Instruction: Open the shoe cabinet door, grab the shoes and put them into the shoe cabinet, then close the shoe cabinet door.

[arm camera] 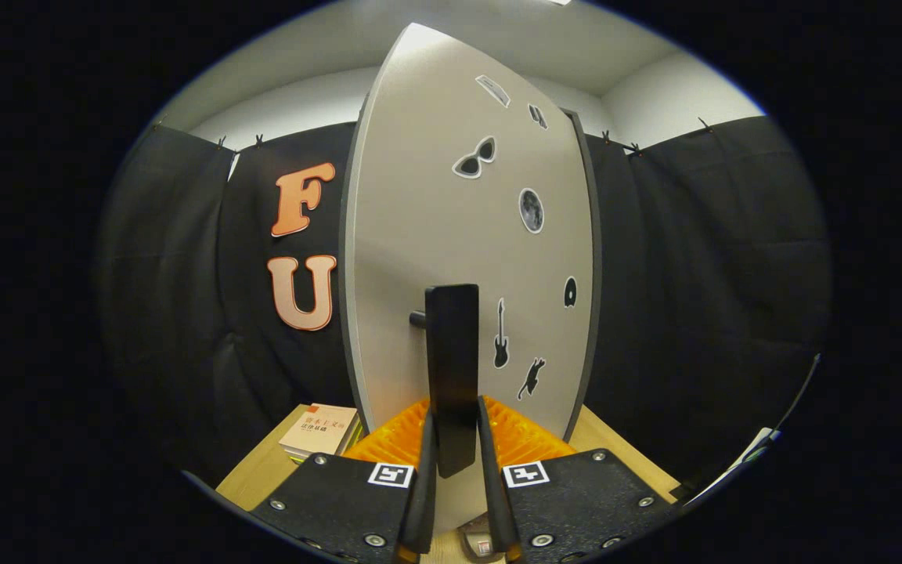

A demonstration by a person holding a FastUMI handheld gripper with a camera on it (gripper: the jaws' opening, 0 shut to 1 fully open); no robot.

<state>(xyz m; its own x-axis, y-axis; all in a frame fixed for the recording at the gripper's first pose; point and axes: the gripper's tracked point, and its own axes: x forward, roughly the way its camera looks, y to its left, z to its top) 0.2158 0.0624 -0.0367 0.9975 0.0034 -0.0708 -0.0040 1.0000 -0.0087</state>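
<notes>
Shoe cabinet door (435,235): pale grey panel with a dark edge, standing upright dead ahead of my claw, on a light wooden bench (263,470).
Handle (452,376): dark vertical bar sticking out from the door's face on a short stub; its lower end drops right down between my fingers.
Claw (455,470): my two fingers are closed in on the bar's lower part, one on each side, both pressing it as far as I can tell, so yeah, clamped on the handle.
Stickers (474,159): a bunch scattered over the door, sunglasses up high, a round moon-looking one below that, then a guitar and a cat-like shape just beside the handle, plus a few small ones I can't make out.
Books (320,431): a little stack lying flat near the bench's left edge, just beside the door's lower corner.
Bench: bare wood pokes out on both sides of the door's base.
Backdrop: black cloth (701,274) hanging behind and around the cabinet, white wall above it.
</notes>
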